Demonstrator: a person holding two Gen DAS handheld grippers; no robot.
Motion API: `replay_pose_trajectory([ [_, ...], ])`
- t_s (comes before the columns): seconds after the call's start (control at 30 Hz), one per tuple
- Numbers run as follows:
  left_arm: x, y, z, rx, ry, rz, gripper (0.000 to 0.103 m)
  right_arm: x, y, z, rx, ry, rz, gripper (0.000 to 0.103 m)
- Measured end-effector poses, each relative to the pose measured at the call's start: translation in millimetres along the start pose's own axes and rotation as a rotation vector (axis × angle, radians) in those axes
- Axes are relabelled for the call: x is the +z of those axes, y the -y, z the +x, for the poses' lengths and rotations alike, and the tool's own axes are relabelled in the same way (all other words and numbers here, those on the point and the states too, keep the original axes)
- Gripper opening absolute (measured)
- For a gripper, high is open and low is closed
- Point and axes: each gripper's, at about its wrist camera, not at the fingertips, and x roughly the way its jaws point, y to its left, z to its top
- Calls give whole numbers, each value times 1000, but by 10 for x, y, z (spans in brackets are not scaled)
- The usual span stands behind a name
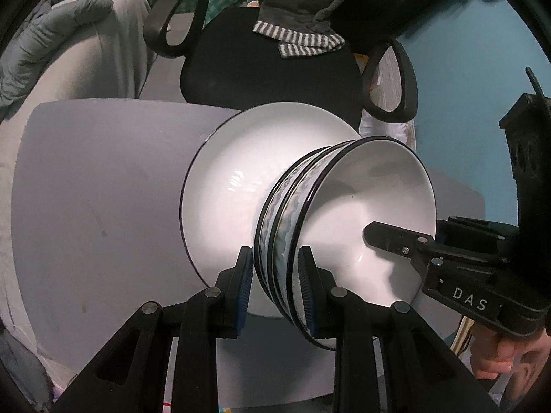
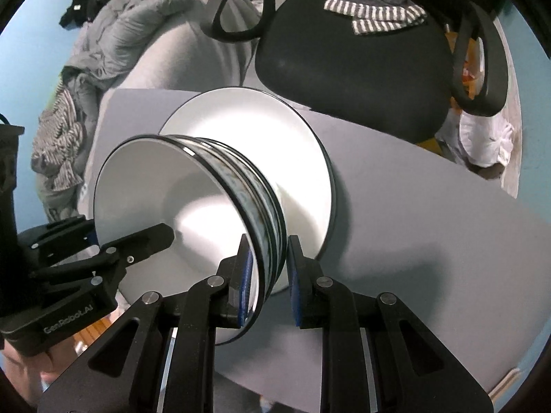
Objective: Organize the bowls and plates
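Observation:
A nested stack of white bowls (image 1: 361, 199) with black rims and a wavy blue-grey band outside hangs tilted just above a wide white plate (image 1: 234, 179). My left gripper (image 1: 275, 282) is shut on the stack's near rim, blue pads on either side of the wall. From the right, my right gripper (image 1: 396, 237) reaches in with one finger inside the top bowl. In the right wrist view my right gripper (image 2: 270, 275) is shut on the bowls (image 2: 165, 186) at the opposite rim. There the left gripper (image 2: 137, 237) enters from the left, and the plate (image 2: 303, 158) lies on the table beyond.
The plate rests on a grey table (image 1: 103, 189), seen also as the grey table (image 2: 430, 223). A black office chair (image 1: 268, 69) with a striped cloth (image 1: 299, 39) stands at the far edge. A grey-covered couch with clothes (image 2: 113, 34) lies to the left.

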Motion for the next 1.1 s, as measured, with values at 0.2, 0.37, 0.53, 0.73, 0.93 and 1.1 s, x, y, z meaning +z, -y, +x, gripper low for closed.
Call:
replay_pose_trajectory([
  [0.2,52,-66,-10,-15,7,-8,26,111,-45,49,-29,-16,-3,19],
  [0.37,81,-80,-7,-45,-8,11,28,158,-71,47,-39,-18,2,19],
  [0.53,68,-35,-3,-51,-14,32,43,152,-83,53,-33,-10,11,28],
  [0.73,-33,10,-47,10,8,60,61,119,-54,-31,-64,61,37,63],
  [0.93,-189,-34,-363,44,95,34,72,40,9,-156,-134,111,74,63],
  [1.1,-262,-38,-625,40,163,20,73,-93,12,-354,-157,177,120,64],
])
